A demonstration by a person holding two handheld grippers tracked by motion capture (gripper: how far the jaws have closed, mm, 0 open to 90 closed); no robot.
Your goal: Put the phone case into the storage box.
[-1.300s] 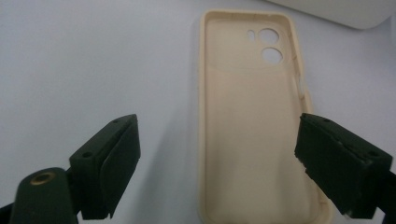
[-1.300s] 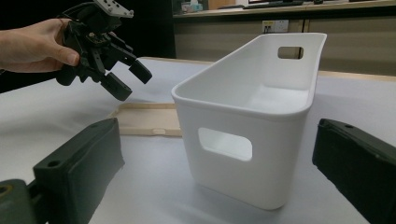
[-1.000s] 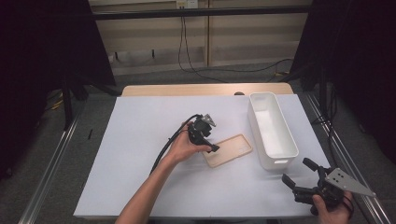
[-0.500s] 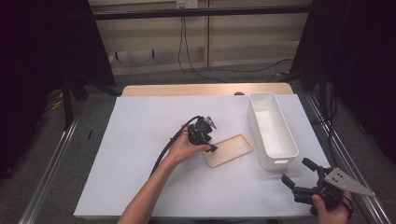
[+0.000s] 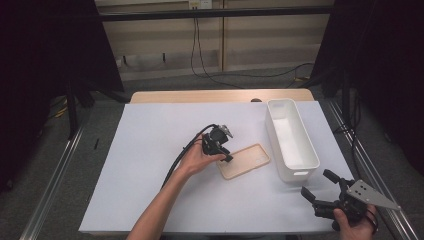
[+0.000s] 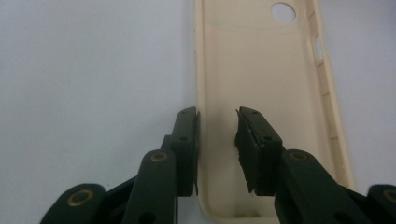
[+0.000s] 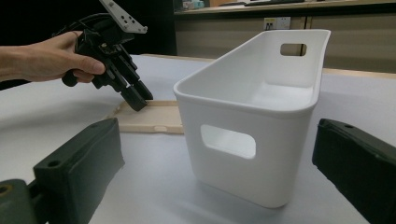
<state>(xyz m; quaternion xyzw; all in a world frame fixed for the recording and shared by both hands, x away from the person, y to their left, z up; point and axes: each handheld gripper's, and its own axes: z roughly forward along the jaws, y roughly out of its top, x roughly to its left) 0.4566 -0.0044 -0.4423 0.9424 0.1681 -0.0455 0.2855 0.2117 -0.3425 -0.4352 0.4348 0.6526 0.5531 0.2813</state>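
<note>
Left tongs (image 6: 217,128), just closing, straddle one side wall of cream rubbery phone case (image 5: 245,161) lying flat mid-bench (image 5: 150,150), pads not yet pinching. White plastic bin (image 5: 292,140) just beside. Right tongs (image 5: 320,186) wide open, empty.

Cream phone case (image 5: 244,161), white bin (image 5: 291,139) — black gripper fingers (image 6: 186,140); white table (image 5: 150,140)

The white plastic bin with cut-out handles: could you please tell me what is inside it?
The white plastic bin looks empty: bare white floor and inner walls in the high view. The near wall hides its front inner corner in the right gripper view.
</note>
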